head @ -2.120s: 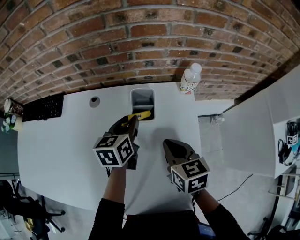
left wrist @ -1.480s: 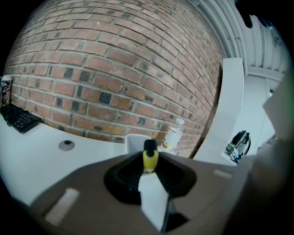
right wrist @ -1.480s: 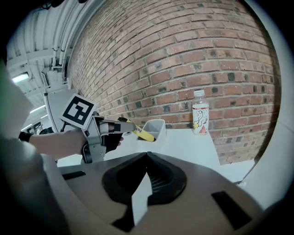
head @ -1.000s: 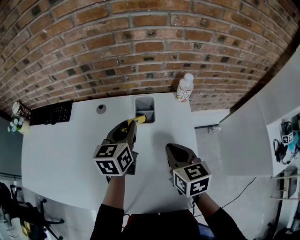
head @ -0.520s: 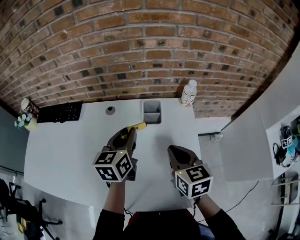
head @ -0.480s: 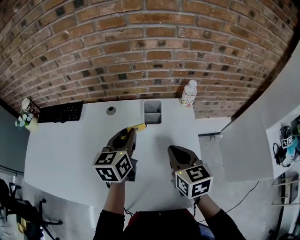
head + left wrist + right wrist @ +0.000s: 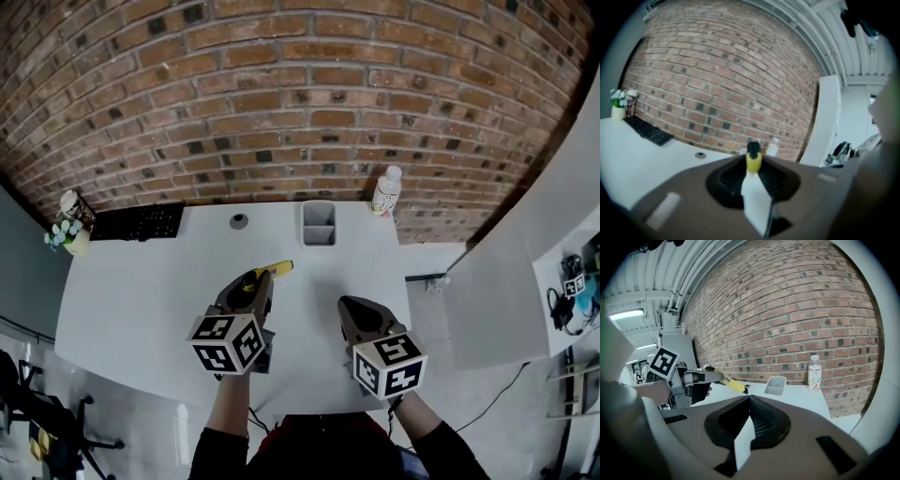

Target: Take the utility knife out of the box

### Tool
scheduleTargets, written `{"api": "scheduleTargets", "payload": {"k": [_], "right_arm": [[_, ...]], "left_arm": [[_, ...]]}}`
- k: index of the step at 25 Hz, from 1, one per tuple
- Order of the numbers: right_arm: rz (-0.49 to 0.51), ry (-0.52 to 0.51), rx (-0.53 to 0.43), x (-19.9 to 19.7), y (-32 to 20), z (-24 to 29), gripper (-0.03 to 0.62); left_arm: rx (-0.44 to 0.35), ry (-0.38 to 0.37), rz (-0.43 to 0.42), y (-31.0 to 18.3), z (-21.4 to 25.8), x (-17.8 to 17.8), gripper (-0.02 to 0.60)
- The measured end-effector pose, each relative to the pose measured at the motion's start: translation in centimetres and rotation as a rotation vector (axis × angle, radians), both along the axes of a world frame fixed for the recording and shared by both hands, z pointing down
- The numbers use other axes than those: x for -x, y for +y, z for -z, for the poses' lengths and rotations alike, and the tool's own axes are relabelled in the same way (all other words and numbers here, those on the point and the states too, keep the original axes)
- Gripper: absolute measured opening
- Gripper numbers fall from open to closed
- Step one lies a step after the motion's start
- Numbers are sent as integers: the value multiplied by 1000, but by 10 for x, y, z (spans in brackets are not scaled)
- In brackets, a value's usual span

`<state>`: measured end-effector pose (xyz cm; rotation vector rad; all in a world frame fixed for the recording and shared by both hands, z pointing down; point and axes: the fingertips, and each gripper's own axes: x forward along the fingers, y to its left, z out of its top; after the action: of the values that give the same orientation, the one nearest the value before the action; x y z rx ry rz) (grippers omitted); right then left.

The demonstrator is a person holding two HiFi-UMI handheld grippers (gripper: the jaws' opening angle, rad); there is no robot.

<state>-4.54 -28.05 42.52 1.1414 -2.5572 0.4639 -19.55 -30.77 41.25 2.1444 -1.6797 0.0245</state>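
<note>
- Left tongs (image 7: 255,286) are clamped partway shut on the utility knife (image 7: 275,269), and the right tongs (image 7: 750,401) are closed tight on nothing. You read it the same?
- Yep. Big to small: white table (image 7: 131,300) under everything, grey box (image 7: 319,223) back near the brick wall (image 7: 300,94), and the knife's clear of the box, held up off the table on your side of it. Looks to me like the taking-out is done and you've only got the set-down left.
- Which way's it pointing?
- Long axis runs straight out of your left jaws, tip aimed forward and a bit right, toward the box. Right tongs sit just beside, idle, so I'd say no handover needed.
- Any view better than the others?
- Right gripper view gives you the knife side-on, yellow body plus dark tip. Left gripper view only shows it end-on, a yellow nub with a black cap. Head view shows from above that it's well apart from the box.
</note>
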Motion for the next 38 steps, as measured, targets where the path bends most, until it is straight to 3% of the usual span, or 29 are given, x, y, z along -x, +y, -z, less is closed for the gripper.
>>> {"api": "scheduleTargets", "payload": {"k": [38], "right_arm": [[44, 20, -54, 43, 72, 9, 8]], "left_arm": [[17, -64, -2, 112, -11, 36, 72]]}}
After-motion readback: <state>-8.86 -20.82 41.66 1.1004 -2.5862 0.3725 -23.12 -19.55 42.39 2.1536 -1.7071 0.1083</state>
